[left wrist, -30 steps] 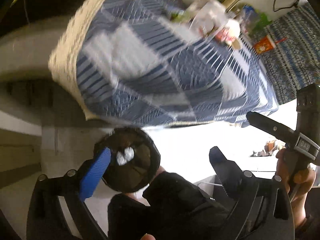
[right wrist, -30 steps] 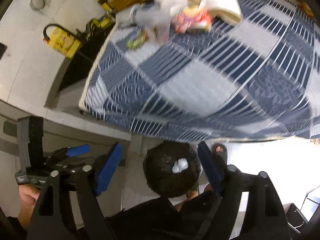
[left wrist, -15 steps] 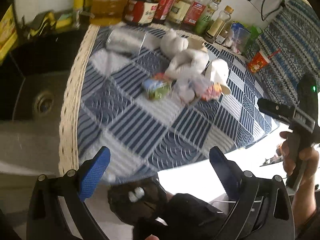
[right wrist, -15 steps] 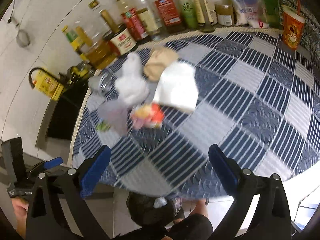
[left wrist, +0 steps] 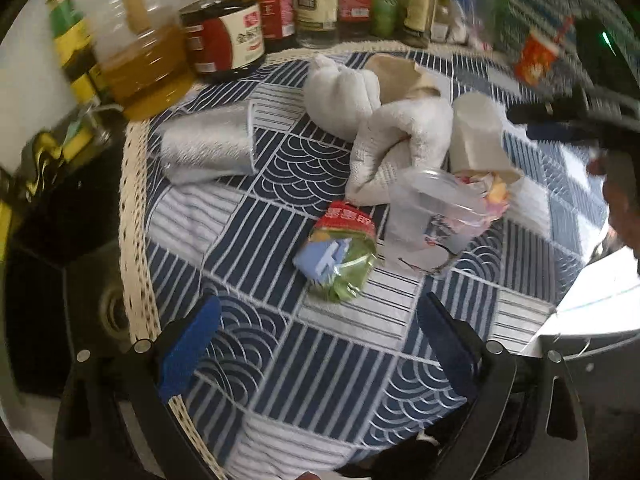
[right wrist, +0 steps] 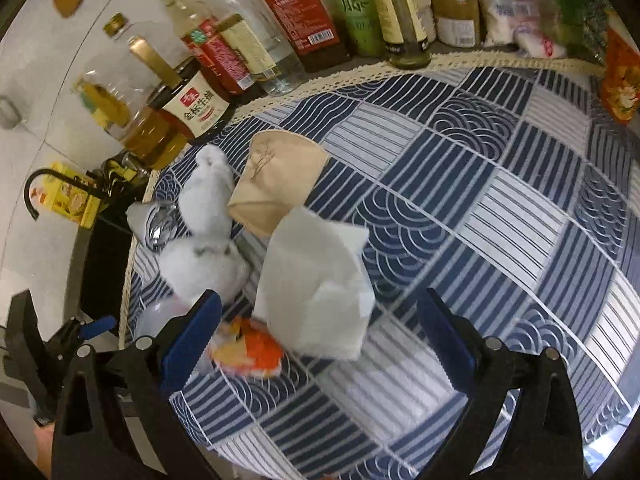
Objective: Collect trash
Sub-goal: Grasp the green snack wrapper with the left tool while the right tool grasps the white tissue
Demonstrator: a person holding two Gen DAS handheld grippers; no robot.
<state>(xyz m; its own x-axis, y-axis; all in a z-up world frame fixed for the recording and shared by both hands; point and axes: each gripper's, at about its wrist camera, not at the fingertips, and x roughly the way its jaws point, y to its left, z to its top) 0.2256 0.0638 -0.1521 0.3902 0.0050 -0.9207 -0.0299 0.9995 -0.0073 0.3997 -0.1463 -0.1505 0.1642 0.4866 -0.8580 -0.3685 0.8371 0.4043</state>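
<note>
both grippers have swung up from over the dark bin by the floor, and the right one's jaws have just been opening with nothing between them.

from the left wrist: the left gripper [left wrist: 316, 344] hangs wide open and empty over the checked cloth [left wrist: 320, 364]. the crumpled green and red wrapper [left wrist: 338, 256] lies just ahead of it, between the lines of the two fingers, not touched. behind that sit a clear plastic cup [left wrist: 430, 216], white tissue wads [left wrist: 380, 120], a brown paper piece [left wrist: 400, 76] and a silvery pouch [left wrist: 208, 144].

from the right wrist: the right gripper [right wrist: 318, 344] is spread to its widest, holding nothing. a white paper bag [right wrist: 316, 288] and an orange wrapper [right wrist: 248, 350] lie between its fingers, near the left pad.

i'd say most of the pile is still to collect.
</note>
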